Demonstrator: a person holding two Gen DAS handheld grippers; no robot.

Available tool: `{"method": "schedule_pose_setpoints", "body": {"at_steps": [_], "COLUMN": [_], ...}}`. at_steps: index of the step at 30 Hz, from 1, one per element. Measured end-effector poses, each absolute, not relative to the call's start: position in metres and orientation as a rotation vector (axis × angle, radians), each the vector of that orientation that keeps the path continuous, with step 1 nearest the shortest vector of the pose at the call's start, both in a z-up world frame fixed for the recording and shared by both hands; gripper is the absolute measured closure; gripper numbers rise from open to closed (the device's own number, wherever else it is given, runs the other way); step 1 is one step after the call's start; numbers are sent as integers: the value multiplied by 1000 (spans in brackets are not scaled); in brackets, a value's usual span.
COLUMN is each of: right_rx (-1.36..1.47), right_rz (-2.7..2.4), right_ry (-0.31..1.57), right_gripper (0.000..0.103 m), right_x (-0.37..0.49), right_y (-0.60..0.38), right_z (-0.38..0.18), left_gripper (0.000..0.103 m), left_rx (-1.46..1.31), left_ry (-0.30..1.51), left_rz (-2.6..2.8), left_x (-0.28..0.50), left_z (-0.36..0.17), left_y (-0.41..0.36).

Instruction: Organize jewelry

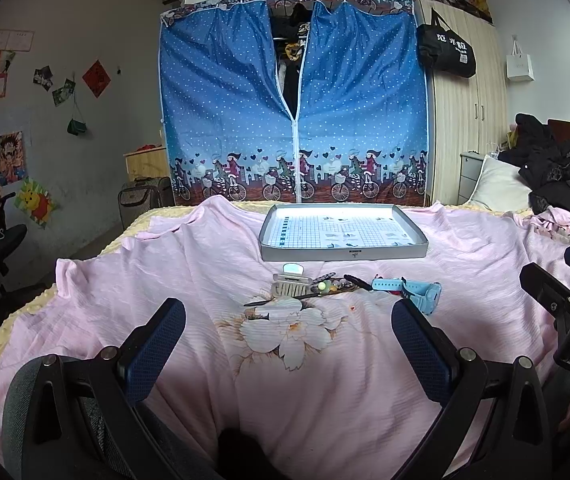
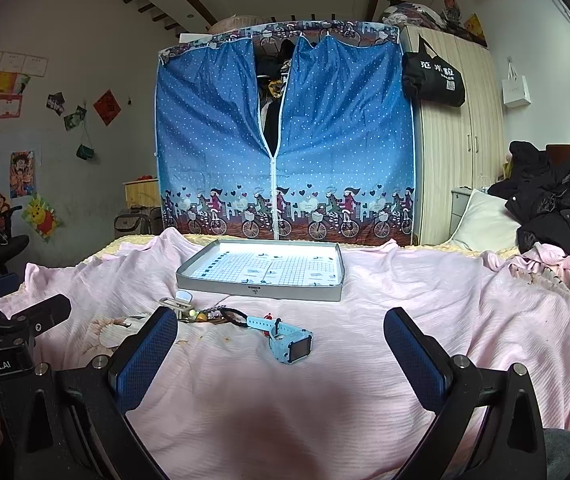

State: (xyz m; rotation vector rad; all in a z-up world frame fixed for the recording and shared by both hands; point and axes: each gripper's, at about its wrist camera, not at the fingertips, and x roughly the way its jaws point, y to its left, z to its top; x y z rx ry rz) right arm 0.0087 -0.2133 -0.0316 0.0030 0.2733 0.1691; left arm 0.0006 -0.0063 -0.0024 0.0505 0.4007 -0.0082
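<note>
Spreading across the bed, a wrinkled pale pink cotton sheet (image 1: 325, 360) printed with a large white flower is seen beneath both grippers. The left gripper (image 1: 289, 344), with its blue textured pads on black fingers, is held with the fingers wide apart and nothing between them, above the flower print. The right gripper (image 2: 281, 356) is likewise spread wide and empty, and its black body is caught at the right edge of the left wrist view. A shallow grey rectangular tray (image 2: 261, 290) lined with blue grid paper is set farther back on the sheet, in front of a blue polka-dot fabric wardrobe (image 2: 285, 140) whose zip is partly undone. Between the tray and the grippers a small cluster of jewelry and accessories is laid in a row: a light blue plastic child's watch (image 2: 291, 342) with a dark square face lies at the right end, tilted on its side, well apart from the tray. Just beside its strap, a black looped hair tie (image 2: 231, 316) and some small beaded pieces (image 1: 327, 285) are bunched together, and a pale translucent hair clip (image 1: 291, 282) lies at the left end. A thin dark stick-like item (image 1: 281, 299) is laid in front of the clip; its kind cannot be told.
</note>
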Motion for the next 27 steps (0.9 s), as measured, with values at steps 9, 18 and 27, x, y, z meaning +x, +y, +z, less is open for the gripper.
{"method": "schedule_pose_setpoints", "body": {"at_steps": [9,18,27], "right_rx": [8,13,17], "right_rz": [170,172,172], "right_ry": [276,280,281], "right_gripper": [0,0,0], "right_x": [9,10,10], "right_y": [-213,-213,-214], "right_z": [-32,-32,-32], "left_gripper": [2,2,2], "left_rx": [57,58,59], "left_ry": [403,404,403], "left_rz": [-14,-15,-14], "left_x": [1,1,1], "left_z": [-2,-2,-2], "left_y": [-8,-9,-9]}}
